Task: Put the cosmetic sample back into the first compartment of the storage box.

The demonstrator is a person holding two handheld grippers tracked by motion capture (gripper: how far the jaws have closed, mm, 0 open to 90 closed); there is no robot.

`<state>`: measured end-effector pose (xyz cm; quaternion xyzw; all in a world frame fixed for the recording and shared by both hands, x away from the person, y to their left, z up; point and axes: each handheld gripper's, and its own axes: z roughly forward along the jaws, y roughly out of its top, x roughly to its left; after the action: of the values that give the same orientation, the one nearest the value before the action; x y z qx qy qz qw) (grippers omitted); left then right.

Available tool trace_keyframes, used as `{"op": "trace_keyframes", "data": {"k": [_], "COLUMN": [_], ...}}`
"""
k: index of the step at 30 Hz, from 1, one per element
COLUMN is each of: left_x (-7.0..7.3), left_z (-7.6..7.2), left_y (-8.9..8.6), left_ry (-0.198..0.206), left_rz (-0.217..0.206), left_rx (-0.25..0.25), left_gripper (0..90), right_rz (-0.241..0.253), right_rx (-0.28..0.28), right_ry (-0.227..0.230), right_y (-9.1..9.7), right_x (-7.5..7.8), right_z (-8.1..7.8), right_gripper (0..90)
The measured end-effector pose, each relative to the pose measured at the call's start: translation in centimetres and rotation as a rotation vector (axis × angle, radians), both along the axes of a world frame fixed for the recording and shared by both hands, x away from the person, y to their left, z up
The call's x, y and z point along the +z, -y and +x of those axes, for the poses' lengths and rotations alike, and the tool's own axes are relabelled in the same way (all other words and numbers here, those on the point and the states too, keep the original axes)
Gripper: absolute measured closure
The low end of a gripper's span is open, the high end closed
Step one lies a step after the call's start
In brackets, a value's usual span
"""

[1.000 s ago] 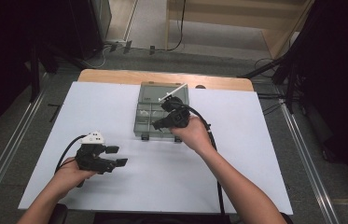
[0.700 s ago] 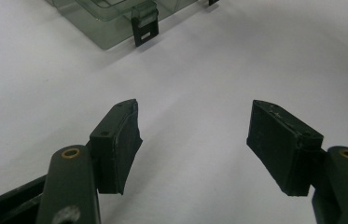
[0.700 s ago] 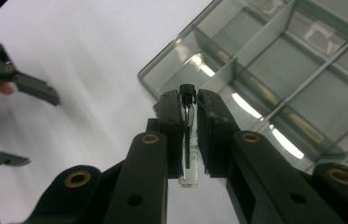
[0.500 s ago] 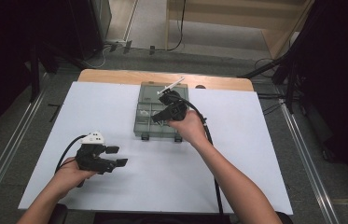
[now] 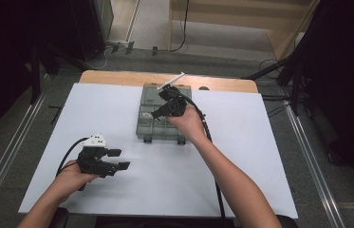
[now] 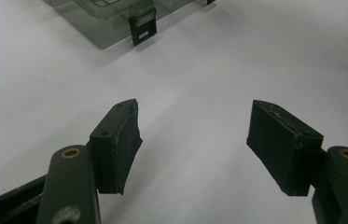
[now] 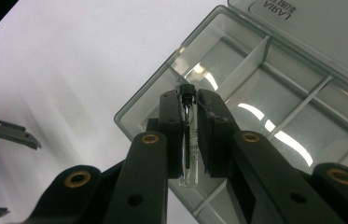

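A clear grey compartment box [image 5: 148,126] lies open at the back middle of the white table cover, its lid [image 7: 311,28] folded back on the far side. My right gripper [image 5: 158,113] hovers over the box, shut on a small glass vial [image 7: 188,144] with a black cap. In the right gripper view the vial stands upright between the jaws above the box's near-left compartments [image 7: 204,70]. My left gripper [image 5: 121,159] rests low at the front left, open with nothing in it. In the left gripper view, that gripper [image 6: 195,112] faces bare white surface, with a box corner and black latch [image 6: 142,25] beyond.
The white cover [image 5: 260,156] spans the table, with a wooden edge [image 5: 117,76] showing at the back. Black cables trail from both grippers toward the front. Metal rails and dark floor flank the table.
My right gripper, still holding the vial, has shifted slightly farther back and left over the box. The left gripper has stayed where it was.
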<state>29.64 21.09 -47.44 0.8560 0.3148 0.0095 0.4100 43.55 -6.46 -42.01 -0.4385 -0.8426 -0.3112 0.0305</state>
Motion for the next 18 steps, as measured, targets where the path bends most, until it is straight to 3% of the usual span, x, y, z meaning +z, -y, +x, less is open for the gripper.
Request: {"op": "trace_keyframes", "data": {"k": [18], "left_x": [0.0], "left_z": [0.0], "left_y": [0.0], "left_ry": [-0.002], "left_rz": [-0.008], "left_rx": [-0.006], "left_gripper": [33.7], "right_rz": [0.005], "right_rx": [-0.03], "right_ry": [-0.001], "right_y": [-1.6], "right_x": [-0.2], "right_z": [2.2], "right_gripper": [82.5]}}
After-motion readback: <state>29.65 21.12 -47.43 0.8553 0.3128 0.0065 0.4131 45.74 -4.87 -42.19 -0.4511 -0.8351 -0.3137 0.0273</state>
